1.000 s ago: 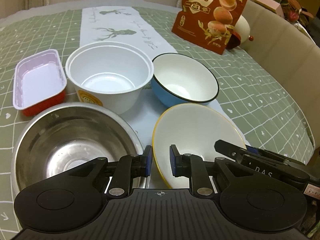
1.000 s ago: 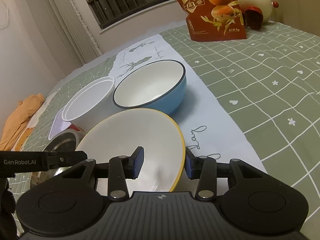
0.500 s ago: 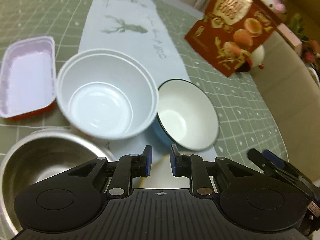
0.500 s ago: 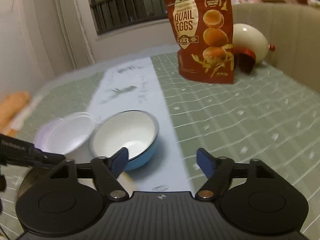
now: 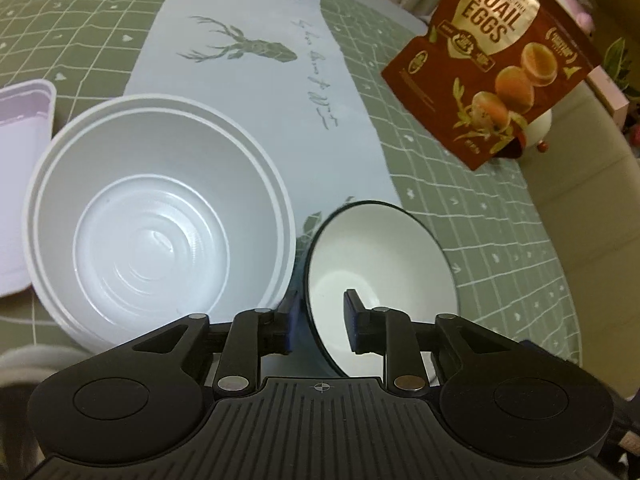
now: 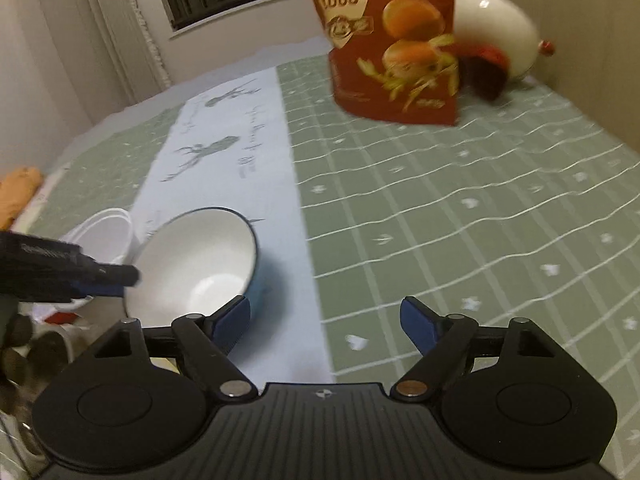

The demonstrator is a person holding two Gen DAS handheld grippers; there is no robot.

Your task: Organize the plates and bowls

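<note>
A blue enamel bowl [image 5: 380,264] with a white inside and dark rim sits on the pale runner. My left gripper [image 5: 320,318] straddles its near left rim, one finger outside and one inside, with a small gap to the wall. The bowl also shows in the right wrist view [image 6: 200,268], with the left gripper's fingers [image 6: 116,278] at its left edge. A white plastic tub [image 5: 156,220] stands just left of the bowl. My right gripper [image 6: 324,320] is wide open and empty, to the right of the bowl above the runner's edge.
A pink-white tray [image 5: 20,120] lies at the far left. A red quail eggs bag [image 5: 492,64] stands at the back right, with a white egg-shaped ornament [image 6: 496,32] behind it. The green checked tablecloth [image 6: 480,208] stretches to the right. A steel bowl's rim [image 6: 44,352] shows at lower left.
The left gripper moved forward from the yellow-rimmed plate to the blue bowl and opened slightly around its rim. The right gripper let go of the plate, opened wide and moved forward.
</note>
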